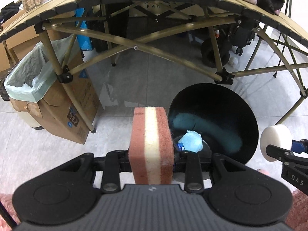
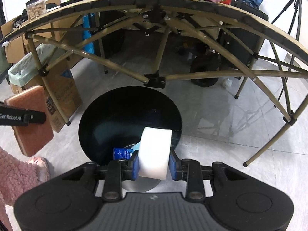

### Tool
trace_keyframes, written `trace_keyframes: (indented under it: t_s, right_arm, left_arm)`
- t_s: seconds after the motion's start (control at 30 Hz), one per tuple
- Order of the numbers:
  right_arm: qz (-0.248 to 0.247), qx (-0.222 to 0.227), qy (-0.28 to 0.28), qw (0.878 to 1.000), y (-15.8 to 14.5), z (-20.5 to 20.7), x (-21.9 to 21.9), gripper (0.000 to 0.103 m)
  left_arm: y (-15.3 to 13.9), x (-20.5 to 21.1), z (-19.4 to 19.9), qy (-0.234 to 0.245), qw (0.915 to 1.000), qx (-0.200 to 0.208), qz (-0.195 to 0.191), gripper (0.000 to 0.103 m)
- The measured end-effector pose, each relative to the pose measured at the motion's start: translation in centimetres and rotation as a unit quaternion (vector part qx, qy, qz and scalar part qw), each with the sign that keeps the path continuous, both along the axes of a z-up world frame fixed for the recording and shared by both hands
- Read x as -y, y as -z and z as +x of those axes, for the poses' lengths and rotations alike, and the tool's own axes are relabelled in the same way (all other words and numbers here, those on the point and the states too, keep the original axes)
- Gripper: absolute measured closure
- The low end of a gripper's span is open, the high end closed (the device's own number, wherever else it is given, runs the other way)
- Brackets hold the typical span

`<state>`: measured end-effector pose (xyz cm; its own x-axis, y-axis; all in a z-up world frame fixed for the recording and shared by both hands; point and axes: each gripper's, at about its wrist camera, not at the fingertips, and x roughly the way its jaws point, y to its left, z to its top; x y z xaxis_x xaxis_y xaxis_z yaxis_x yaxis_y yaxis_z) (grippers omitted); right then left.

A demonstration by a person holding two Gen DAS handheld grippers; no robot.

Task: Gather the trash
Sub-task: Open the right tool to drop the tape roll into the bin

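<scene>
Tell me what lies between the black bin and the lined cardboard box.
In the right wrist view, the left gripper holding the sponge hangs between the black bin and the cardboard box; a table leg stands there too, on bare floor.

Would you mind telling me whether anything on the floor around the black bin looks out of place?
Yes: a small crumpled white scrap lies loose on the grey floor under the folding table, beyond the black bin, near a dark wheel. Nothing looks spilled or damaged.
</scene>
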<state>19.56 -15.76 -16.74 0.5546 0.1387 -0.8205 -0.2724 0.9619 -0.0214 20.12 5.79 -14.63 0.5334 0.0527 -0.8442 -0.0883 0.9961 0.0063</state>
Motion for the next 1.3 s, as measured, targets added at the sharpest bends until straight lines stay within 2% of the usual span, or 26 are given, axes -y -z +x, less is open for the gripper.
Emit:
trace_keyframes:
  t_s: [0.73,0.97,1.0,1.03,1.07,1.1,1.13,1.2,1.23,1.3]
  right_arm:
    - [0.001,-0.011,-0.039,0.999,2.8,5.8,-4.7,0.073]
    - [0.007,-0.016,-0.037,0.999,3.7,6.6,-4.9,0.07]
    - [0.006,-0.016,-0.034,0.999,3.8,6.7,-4.9,0.064]
    - [0.005,-0.016,-0.032,0.999,3.9,6.7,-4.9,0.049]
    - [0.004,-0.016,-0.029,0.999,3.9,6.8,-4.8,0.039]
    - [0.003,-0.015,-0.026,1.0,3.9,6.8,-4.7,0.022]
    - [0.003,-0.012,-0.024,1.0,3.7,6.7,-4.6,0.015]
    - [0.002,-0.006,-0.022,1.0,3.5,6.7,-4.5,0.01]
    - [0.001,-0.004,-0.021,1.0,3.5,6.7,-4.4,0.002]
    - [-0.002,0.0,-0.017,1.0,3.4,6.6,-4.2,0.0]
  left_arm:
    - [0.7,-1.3,3.5,-0.034,0.9994,-0.008,0.004,0.071]
    - [0.9,-1.2,3.6,-0.03,0.9995,-0.014,0.001,0.071]
    - [1.0,-1.2,3.5,-0.029,0.9995,-0.013,0.001,0.071]
    - [1.0,-1.2,3.5,-0.028,0.9995,-0.013,0.001,0.071]
    - [1.0,-1.1,3.5,-0.027,0.9996,-0.012,0.001,0.071]
    - [1.0,-1.2,3.5,-0.026,0.9996,-0.012,0.002,0.071]
    - [1.0,-1.2,3.4,-0.027,0.9996,-0.012,0.002,0.071]
    - [1.0,-1.2,3.4,-0.027,0.9995,-0.012,0.002,0.071]
    - [1.0,-1.2,3.4,-0.028,0.9995,-0.012,0.002,0.071]
    - [1.1,-1.3,3.3,-0.03,0.9994,-0.014,0.004,0.071]
